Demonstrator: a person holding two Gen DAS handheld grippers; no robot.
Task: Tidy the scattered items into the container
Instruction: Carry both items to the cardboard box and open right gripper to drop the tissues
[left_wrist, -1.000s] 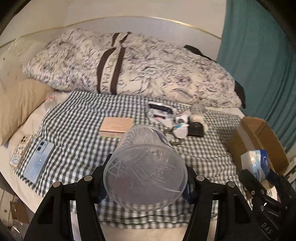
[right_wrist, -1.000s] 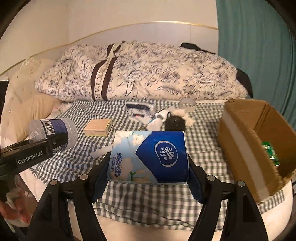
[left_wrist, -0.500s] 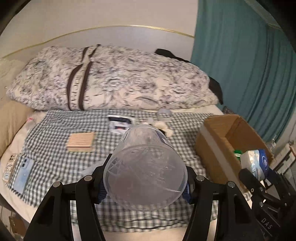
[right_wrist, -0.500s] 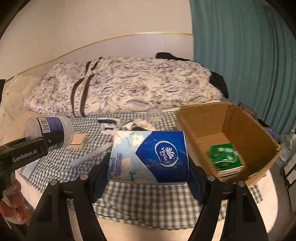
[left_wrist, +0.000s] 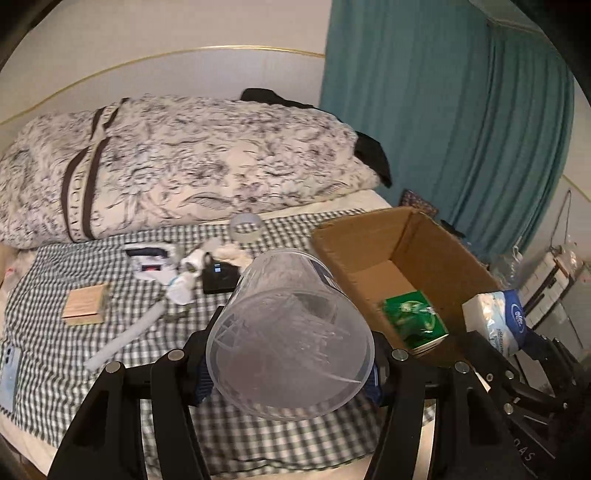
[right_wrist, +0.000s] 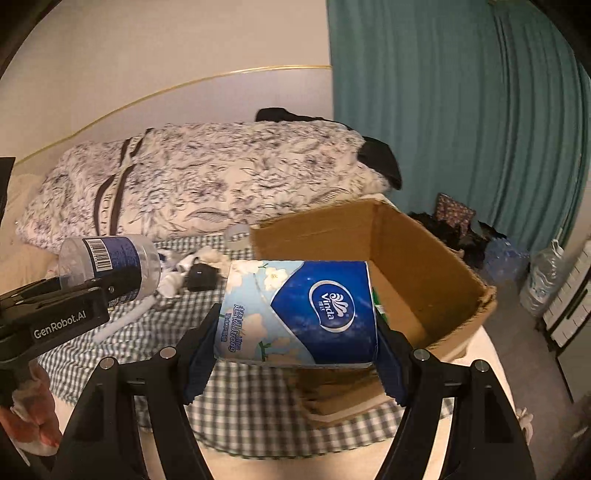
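We see the cardboard box (right_wrist: 417, 258) standing open on the checked bedspread (left_wrist: 55, 295), and we take it as our landmark. Inside it, on its floor, lies a green packet (left_wrist: 413, 319).

Our right gripper (right_wrist: 295, 343) is clamped on a blue tissue pack (right_wrist: 299, 312), the pads pressing its two ends; the pack hangs in front of the box's near wall, partly over the opening. Our left gripper (left_wrist: 290, 369) is closed around a clear plastic jar (left_wrist: 290, 339), held on its side with its base toward the camera, just left of the box. In the right wrist view the same jar shows a blue label with a barcode.

Further left of the box, scattered things lie on the bedspread: a roll of clear tape (left_wrist: 246, 226) near the box's far corner, a small black device (left_wrist: 219, 277), crumpled white bits (left_wrist: 184, 288), a wooden block (left_wrist: 85, 304), a pale tube (left_wrist: 125, 336) and a phone (left_wrist: 9, 373) at the spread's edge. Behind the box and these lies a rolled floral duvet (left_wrist: 203, 166); to the box's right hangs a teal curtain (right_wrist: 461, 129).
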